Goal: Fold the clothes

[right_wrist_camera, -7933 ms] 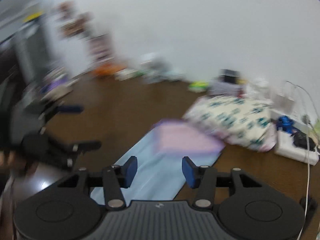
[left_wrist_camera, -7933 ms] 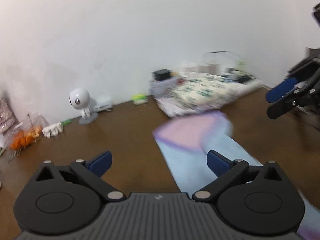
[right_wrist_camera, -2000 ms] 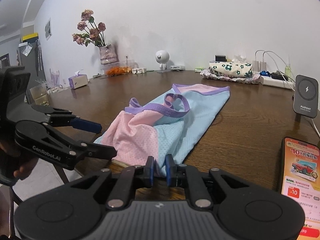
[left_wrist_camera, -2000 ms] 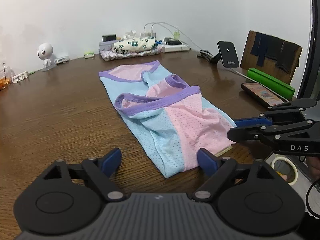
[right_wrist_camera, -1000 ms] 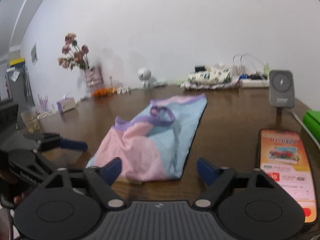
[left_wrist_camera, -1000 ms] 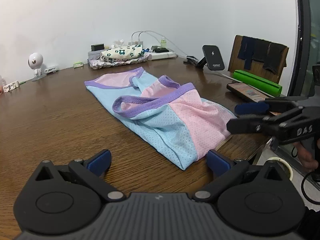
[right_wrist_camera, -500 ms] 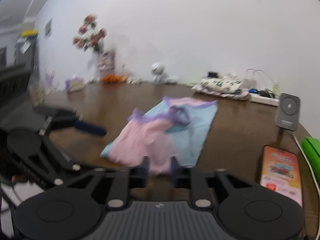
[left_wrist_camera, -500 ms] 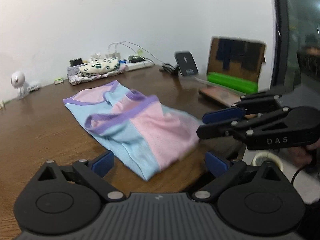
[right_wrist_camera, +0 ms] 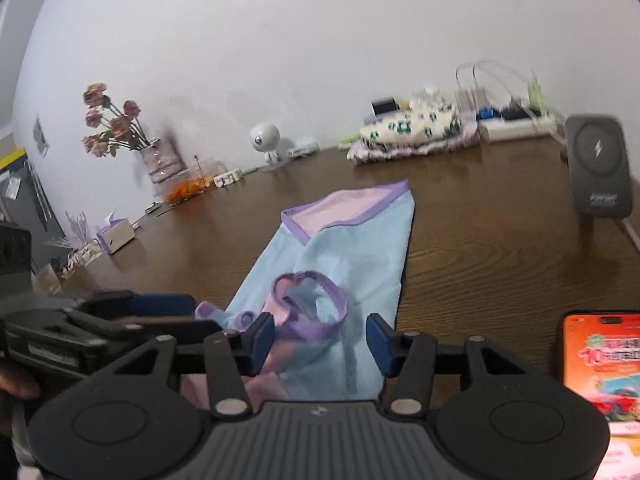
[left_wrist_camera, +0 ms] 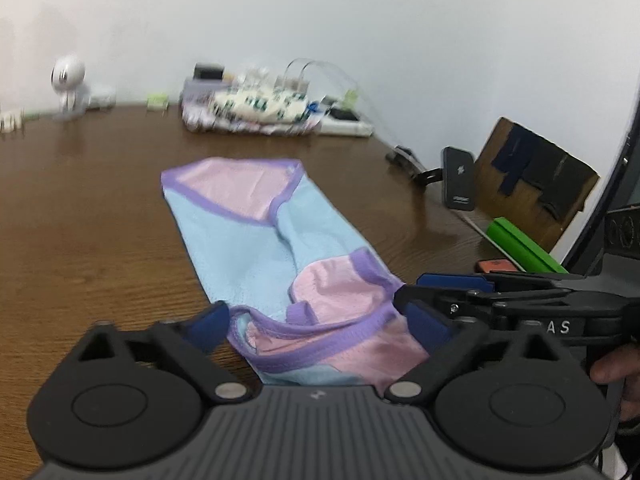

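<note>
— Left tool [left_wrist_camera: 320, 330] is closing around the near hem, pads not yet pressing; right tool [right_wrist_camera: 320, 338] is opening, with bunched fabric sitting between its fingers.

— And the garment [left_wrist_camera: 276, 248]?

— Light blue and pink mesh with purple trim, lying lengthwise from the counter's [left_wrist_camera: 80, 208] near edge, its near end folding over.

— Any containers?

— Only the right view is showing a vase of roses [right_wrist_camera: 158, 158] near the far-left corner.

Home room: flower vase [right_wrist_camera: 160, 164], clothes pile [right_wrist_camera: 412, 132], table [right_wrist_camera: 500, 232].

Left gripper [left_wrist_camera: 318, 326]: black linkage arms, silver pivot screws, ribbed grey body; blue fingers [left_wrist_camera: 208, 326].
</note>
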`<state>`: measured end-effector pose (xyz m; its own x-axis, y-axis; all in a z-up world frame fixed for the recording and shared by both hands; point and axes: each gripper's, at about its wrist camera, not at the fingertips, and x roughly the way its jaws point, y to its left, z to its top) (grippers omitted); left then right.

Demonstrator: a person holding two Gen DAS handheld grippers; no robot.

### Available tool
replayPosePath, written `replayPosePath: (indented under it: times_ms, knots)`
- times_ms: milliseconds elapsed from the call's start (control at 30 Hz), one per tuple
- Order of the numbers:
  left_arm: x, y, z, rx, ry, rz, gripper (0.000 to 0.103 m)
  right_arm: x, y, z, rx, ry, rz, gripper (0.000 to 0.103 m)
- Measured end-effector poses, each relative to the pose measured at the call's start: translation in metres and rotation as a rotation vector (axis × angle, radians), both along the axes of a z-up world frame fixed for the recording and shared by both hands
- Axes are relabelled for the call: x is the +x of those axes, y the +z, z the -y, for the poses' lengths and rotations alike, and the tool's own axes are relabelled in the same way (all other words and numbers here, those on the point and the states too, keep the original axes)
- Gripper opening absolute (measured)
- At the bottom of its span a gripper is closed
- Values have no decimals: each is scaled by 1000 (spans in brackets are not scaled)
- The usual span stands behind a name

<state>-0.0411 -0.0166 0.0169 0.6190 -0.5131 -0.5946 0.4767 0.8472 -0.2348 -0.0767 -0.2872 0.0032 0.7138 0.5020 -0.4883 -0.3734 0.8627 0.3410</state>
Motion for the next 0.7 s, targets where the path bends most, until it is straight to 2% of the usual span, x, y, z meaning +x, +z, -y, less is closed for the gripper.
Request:
replayPosePath:
  times_ms: [67,100,133,200,233,400,533,600,633,700]
  knots:
    - [4,-7,-4,-5,3,-44,48,7,-3,-4,2,19,-24,45]
    - [6,-10,-6,-8,5,-64,42,9,-5,-7,-3,33,-32,35]
    - [7,-12,-8,-14,6,-74,37,11,-6,-10,-11,55,-39,30]
    - [7,-14,-9,-31,5,-76,14,12,-12,-16,-17,79,-59,15]
    - [8,-13,-9,-39,2,-73,9,12,-14,-18,-16,85,-66,11]
    - [11,1,-7,-178,-43,-31,6,3,-3,-14,42,47,-12,6]
    - [23,-9,-3,-171,-31,-87,7,6,-1,-9,51,7,-20,9]
    - [28,-17,-1,-151,-9,-114,13,11,-10,-9,31,-27,-62,19]
    - [28,-17,-2,-149,0,-108,20,12,-14,-9,12,-32,-75,23]
    - [22,-13,-4,-136,-1,-79,66,4,-12,-4,12,-32,-45,44]
